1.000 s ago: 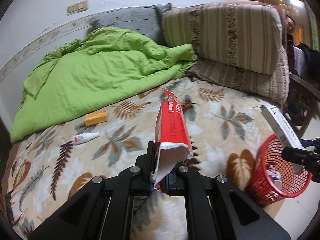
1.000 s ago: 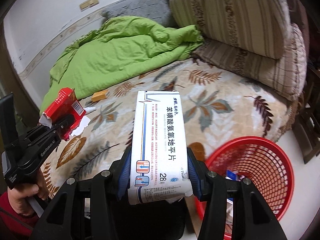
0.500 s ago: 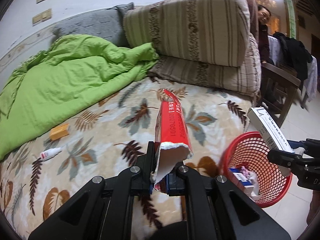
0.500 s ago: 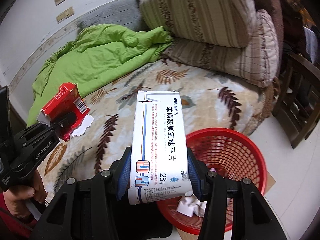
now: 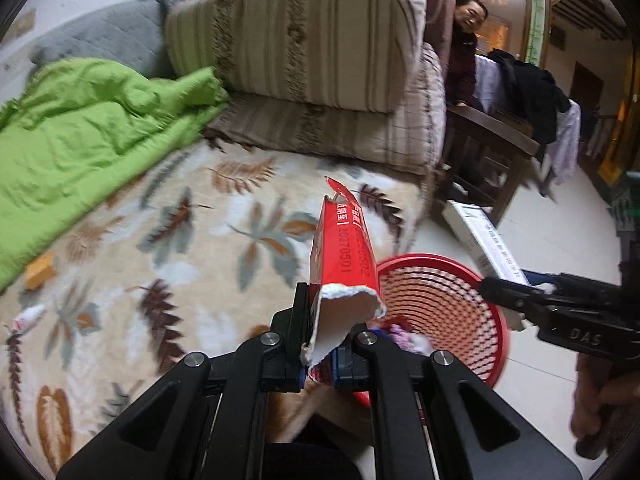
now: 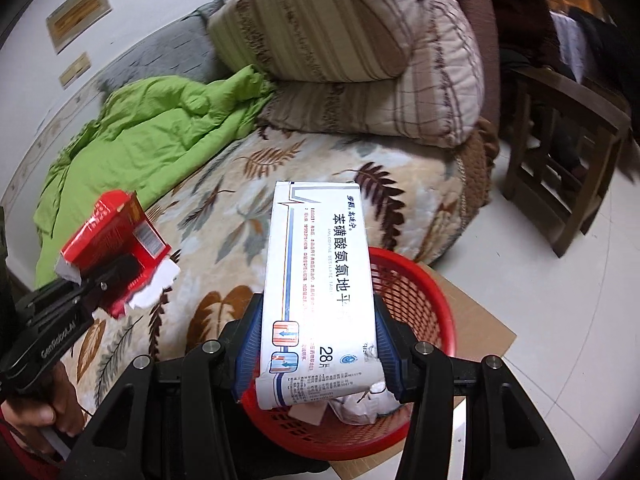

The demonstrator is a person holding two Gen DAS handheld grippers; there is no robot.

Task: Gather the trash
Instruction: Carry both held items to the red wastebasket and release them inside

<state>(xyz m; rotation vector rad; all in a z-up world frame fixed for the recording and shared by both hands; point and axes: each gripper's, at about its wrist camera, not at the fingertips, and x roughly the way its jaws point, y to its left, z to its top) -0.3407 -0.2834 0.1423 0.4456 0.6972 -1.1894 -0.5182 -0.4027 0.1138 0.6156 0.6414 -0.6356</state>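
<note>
Over the red basket [image 6: 416,304] off the bed's [image 5: 224,240] foot corner, the right claw [image 6: 318,354] grips a white pill box [image 6: 320,280] for dropping; the left claw [image 5: 322,350] clamps a torn red box [image 5: 344,248] beside it.

Both units are matte black plastic: left gripper [image 5: 320,354] and right gripper [image 6: 318,354] each have angular linkage arms with round silver screw heads at the pivots and blue ribbed pads [image 6: 246,344] inside the fingers. Left body reads "GenRobot.AI" in white; right shows embossed "DAS". Bare skin on both hands [image 6: 48,412], red sleeve at left wrist.
</note>
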